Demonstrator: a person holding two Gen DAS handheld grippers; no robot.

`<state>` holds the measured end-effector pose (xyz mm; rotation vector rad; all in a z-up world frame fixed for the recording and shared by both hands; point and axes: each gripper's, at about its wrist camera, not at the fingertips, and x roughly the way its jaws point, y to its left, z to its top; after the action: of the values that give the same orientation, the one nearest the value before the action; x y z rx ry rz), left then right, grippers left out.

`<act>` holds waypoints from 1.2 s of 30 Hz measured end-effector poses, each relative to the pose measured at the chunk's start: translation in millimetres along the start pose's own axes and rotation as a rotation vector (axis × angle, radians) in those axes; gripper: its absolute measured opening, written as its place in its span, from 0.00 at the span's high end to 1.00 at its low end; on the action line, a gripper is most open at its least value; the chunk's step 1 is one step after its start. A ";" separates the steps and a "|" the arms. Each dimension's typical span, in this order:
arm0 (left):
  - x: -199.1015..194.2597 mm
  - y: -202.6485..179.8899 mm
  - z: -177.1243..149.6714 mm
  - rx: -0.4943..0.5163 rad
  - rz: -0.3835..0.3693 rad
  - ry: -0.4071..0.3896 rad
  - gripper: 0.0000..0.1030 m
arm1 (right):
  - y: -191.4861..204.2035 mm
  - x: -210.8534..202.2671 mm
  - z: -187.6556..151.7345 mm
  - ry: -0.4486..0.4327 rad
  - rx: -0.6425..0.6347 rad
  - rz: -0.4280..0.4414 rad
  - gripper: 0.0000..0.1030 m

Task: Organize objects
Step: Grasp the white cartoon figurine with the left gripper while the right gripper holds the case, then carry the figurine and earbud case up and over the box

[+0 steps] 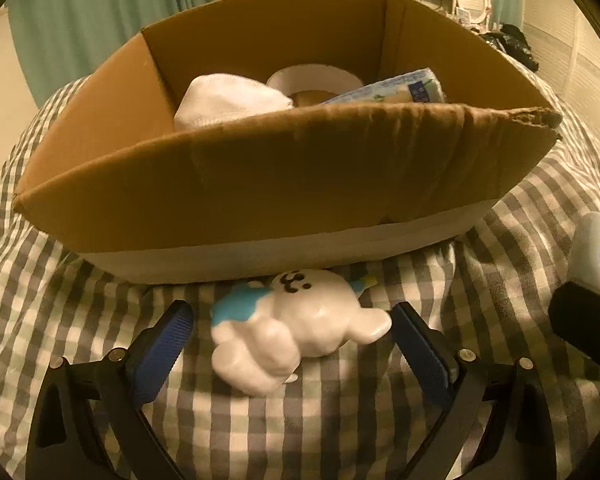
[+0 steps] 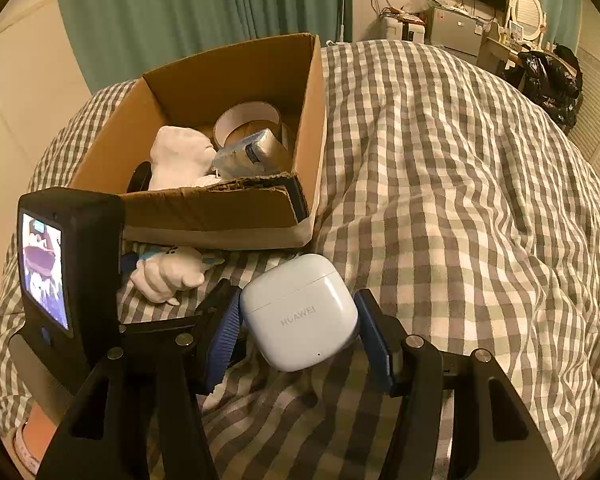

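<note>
A white bear figurine with a blue patch lies on the checkered bed cover just in front of the cardboard box. My left gripper is open, one finger on each side of the figurine, not touching it. My right gripper is shut on a white Huawei earbuds case and holds it to the right of the figurine, in front of the box. The box holds a white cloth, a tape roll and a blue tissue pack.
The left gripper's body with its small screen stands left of the right gripper. The checkered bed cover spreads wide to the right. A green curtain hangs behind; a black bag and furniture stand far right.
</note>
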<state>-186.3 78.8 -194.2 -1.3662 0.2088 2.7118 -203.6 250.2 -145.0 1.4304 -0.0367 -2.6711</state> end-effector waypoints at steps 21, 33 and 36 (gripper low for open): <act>-103.6 43.5 -12.5 -0.043 0.013 -0.106 0.37 | 17.9 -47.1 -13.6 -0.089 -0.059 -0.068 0.45; -174.7 55.9 -3.5 -0.070 -0.001 -0.242 0.37 | 33.5 -110.0 -19.6 -0.176 -0.067 -0.070 0.45; -185.4 59.7 1.8 -0.058 -0.015 -0.257 0.37 | 40.9 -123.0 -15.0 -0.198 -0.082 -0.068 0.45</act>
<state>-86.7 15.4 -39.2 -1.0121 0.0997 2.8643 -120.0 223.5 -48.5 1.1599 0.1060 -2.8239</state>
